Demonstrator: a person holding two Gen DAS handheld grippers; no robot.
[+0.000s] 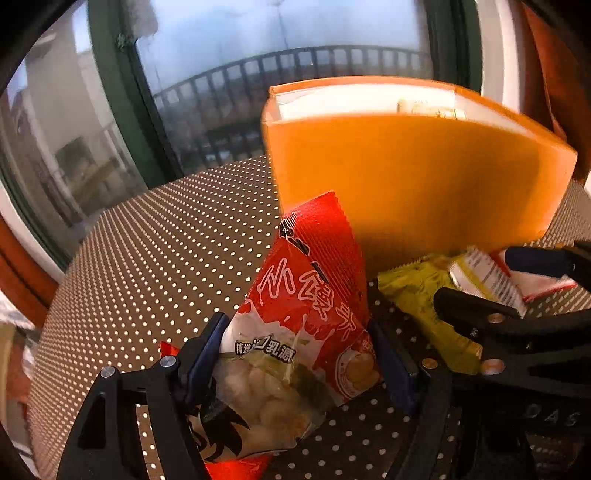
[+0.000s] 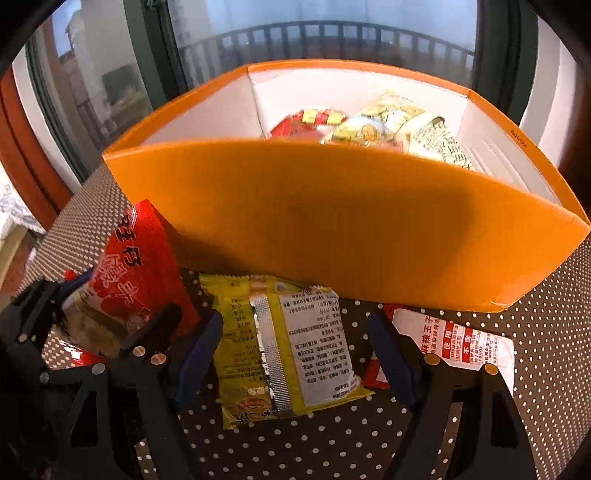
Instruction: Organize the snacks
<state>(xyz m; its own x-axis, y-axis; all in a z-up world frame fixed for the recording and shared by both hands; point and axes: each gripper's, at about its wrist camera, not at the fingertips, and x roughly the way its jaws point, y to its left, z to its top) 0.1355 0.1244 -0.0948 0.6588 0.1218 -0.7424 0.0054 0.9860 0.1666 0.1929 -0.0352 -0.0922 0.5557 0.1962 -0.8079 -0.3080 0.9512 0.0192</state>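
Orange box (image 2: 332, 221) is sitting at twelve o'clock, collecting snacks. The left gripper (image 1: 299, 354) is clamping the red bag (image 1: 306, 306), probably to lift it in; the right gripper (image 2: 295, 350) is straddling the yellow packet (image 2: 284, 343), pads apart.

A home, by the look of it: a room beside a balcony. A big window (image 1: 207, 96) with dark green frames looks onto a balcony railing (image 2: 325, 35) and hazy sky. A dotted tabletop (image 1: 155, 258) stands right by the glass, carrying an orange box (image 2: 332, 221) of snack packets (image 2: 369, 125).
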